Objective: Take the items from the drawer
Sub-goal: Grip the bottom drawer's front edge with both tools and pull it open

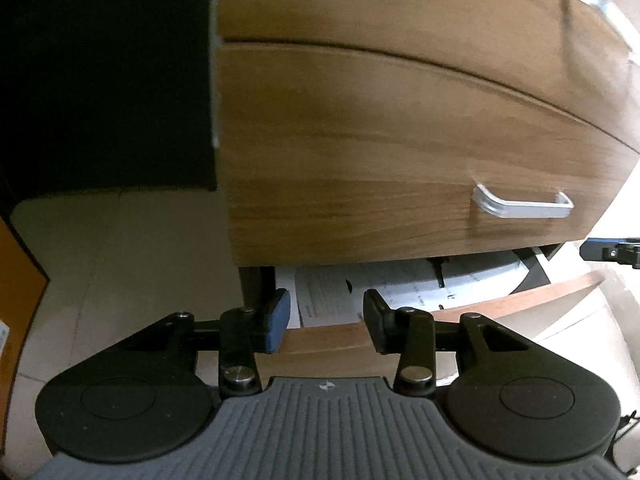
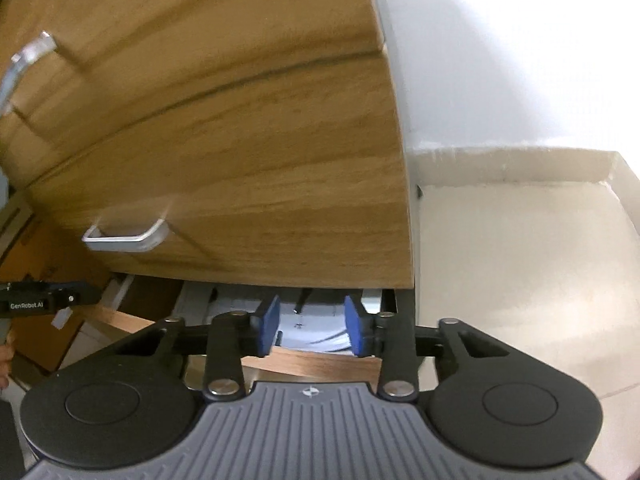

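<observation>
A wooden drawer unit fills both views. Its bottom drawer is pulled out, with its front edge just ahead of my grippers. Inside lie white printed papers, also seen in the right wrist view. My left gripper is open and empty above the drawer's left front edge. My right gripper is open and empty above the drawer's right front edge, over the papers. The right gripper's tip shows at the left wrist view's right edge, and the left gripper's body at the right wrist view's left edge.
The closed middle drawer with a silver handle overhangs the open drawer; the same handle shows in the right wrist view. Another handle sits higher up. Beige tiled floor and a white wall lie right; a dark gap lies left.
</observation>
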`<action>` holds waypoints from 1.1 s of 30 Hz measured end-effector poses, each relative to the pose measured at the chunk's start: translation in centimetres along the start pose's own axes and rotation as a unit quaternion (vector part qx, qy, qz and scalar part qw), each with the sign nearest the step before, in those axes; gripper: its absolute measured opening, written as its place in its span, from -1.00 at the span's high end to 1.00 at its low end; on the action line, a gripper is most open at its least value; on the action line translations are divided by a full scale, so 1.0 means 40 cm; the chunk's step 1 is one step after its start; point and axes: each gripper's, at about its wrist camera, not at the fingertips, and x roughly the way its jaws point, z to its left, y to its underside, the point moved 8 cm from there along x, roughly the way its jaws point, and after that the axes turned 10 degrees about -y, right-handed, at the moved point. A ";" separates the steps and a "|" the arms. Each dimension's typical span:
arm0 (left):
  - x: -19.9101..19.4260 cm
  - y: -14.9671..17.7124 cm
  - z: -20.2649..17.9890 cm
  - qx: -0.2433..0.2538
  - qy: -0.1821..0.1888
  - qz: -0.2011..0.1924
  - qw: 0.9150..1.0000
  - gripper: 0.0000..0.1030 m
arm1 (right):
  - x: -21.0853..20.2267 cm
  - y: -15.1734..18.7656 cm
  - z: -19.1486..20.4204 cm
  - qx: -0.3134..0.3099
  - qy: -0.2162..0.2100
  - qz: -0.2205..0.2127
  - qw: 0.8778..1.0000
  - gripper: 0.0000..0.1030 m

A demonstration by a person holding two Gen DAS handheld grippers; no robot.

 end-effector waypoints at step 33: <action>-0.129 0.222 -0.022 -0.005 -0.061 0.079 0.995 0.25 | -0.128 0.316 0.133 -0.005 0.068 0.097 0.993 0.24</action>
